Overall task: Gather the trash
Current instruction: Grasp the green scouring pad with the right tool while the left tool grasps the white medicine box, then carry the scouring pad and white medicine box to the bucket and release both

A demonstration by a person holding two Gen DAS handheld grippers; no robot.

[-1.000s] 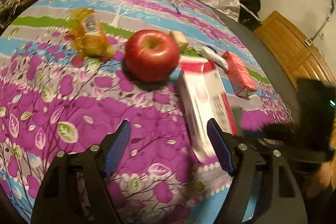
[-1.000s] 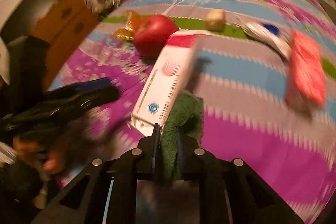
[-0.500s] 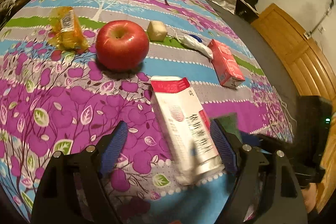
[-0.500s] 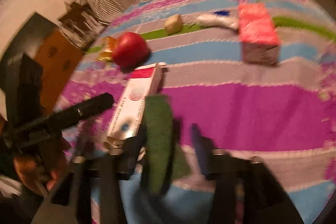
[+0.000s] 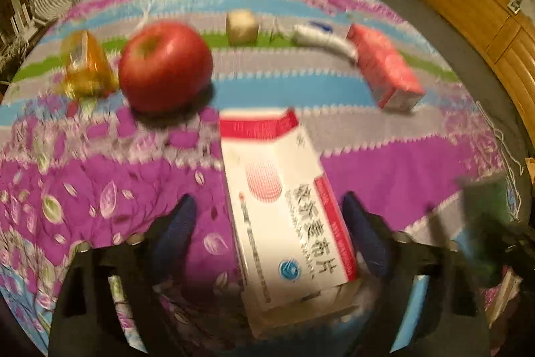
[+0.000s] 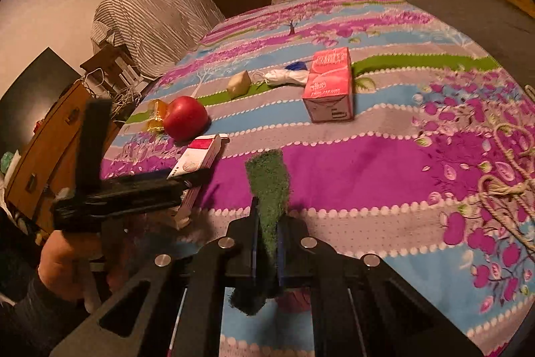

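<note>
A white and red medicine box [image 5: 284, 216] lies on the flowered tablecloth, between the open blue fingers of my left gripper [image 5: 271, 223]; it also shows in the right wrist view [image 6: 197, 163]. My right gripper [image 6: 267, 233] is shut on a green scouring pad [image 6: 269, 186] that sticks up from its jaws. A pink carton [image 6: 329, 86], a white and blue wrapper [image 6: 287, 76], a beige cube [image 6: 239, 84] and an orange wrapper [image 5: 85, 69] lie further back.
A red apple [image 5: 165, 66] sits beside the orange wrapper. A coiled cord [image 6: 511, 186] lies at the right of the cloth. The table's dark edge [image 6: 474, 12] curves at the far right. Wooden furniture stands around it.
My left gripper has moved so the medicine box now lies between its fingers. My right gripper has closed on the green pad and drawn back to the right.
</note>
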